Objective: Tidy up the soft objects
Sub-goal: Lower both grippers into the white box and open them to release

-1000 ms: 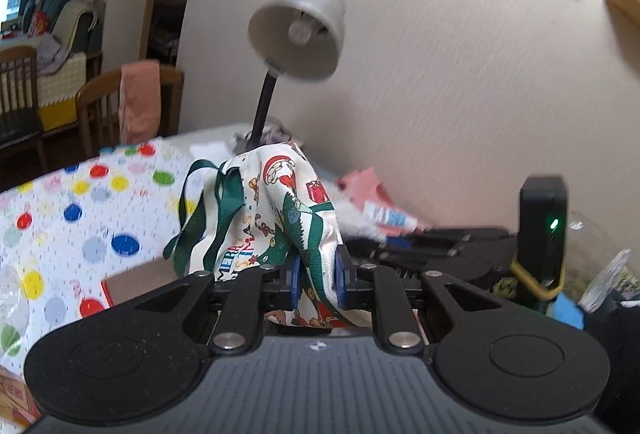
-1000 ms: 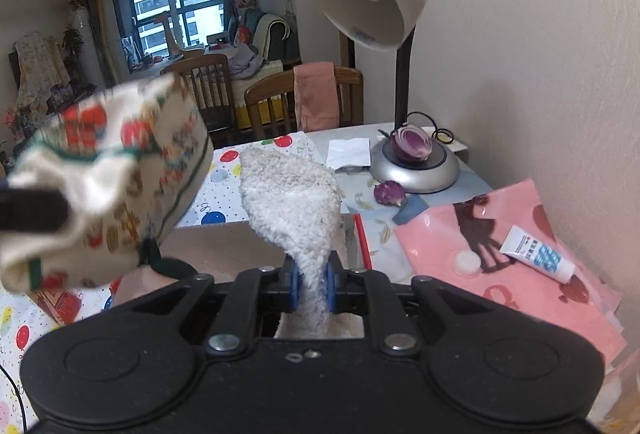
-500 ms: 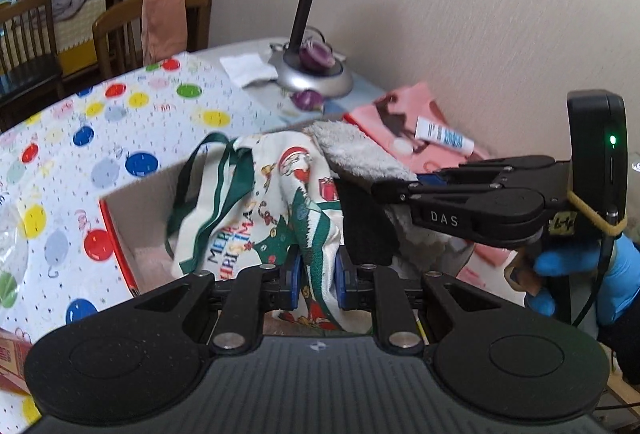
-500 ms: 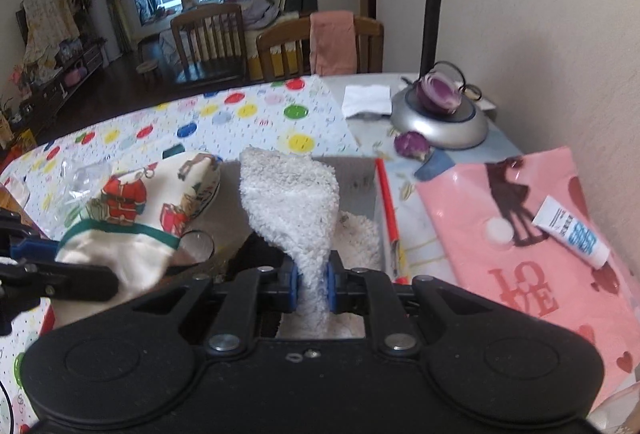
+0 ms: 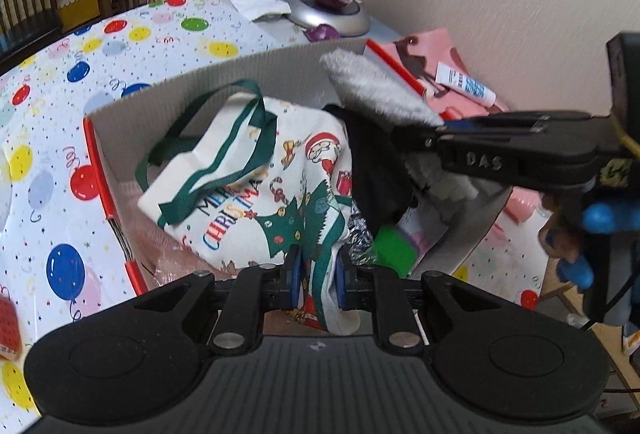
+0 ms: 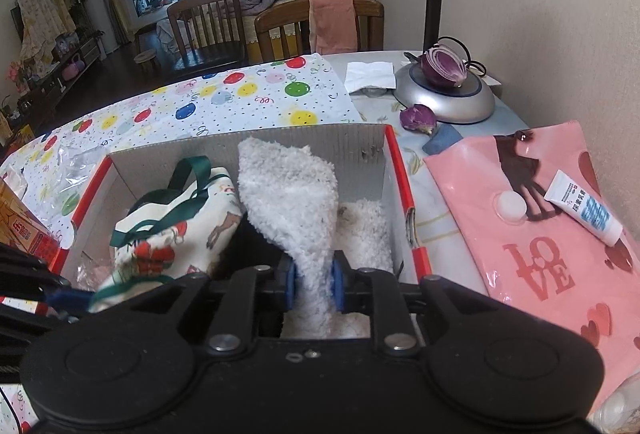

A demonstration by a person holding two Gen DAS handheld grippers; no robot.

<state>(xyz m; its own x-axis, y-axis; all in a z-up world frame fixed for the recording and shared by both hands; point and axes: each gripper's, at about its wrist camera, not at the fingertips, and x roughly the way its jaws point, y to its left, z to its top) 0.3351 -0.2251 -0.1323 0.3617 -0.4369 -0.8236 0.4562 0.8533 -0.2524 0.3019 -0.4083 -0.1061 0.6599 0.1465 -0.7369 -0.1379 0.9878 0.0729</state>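
Soft cloth fills this moment. The left gripper (image 5: 316, 272) is pinched tight on a corner of the Christmas bag (image 5: 256, 186), a cream cloth bag with Santa on it and green ribbon handles (image 5: 224, 154). Most of the bag already lies inside the cardboard box (image 6: 312, 142), on its left side.

The right gripper (image 6: 314, 286) has a fluffy white sock (image 6: 288, 198) between its blue pads. Its jaws have just been opening a little, yet the pads seem to be touching the fluff on both sides. The sock stands up over the right side of the box, above another white fluffy thing on the bottom.

Both things look very light and floppy. They will bend, sag and fold any way they like, and they will not break. The sock looks squashy, so it may spring back when let go. The bag's ribbons are loose loops and could catch on a finger. A good place to hold the bag is a corner or hem. The sock is best held at its thin end, as it is now.

The box sits on a table with a balloon tablecloth (image 5: 60, 114).
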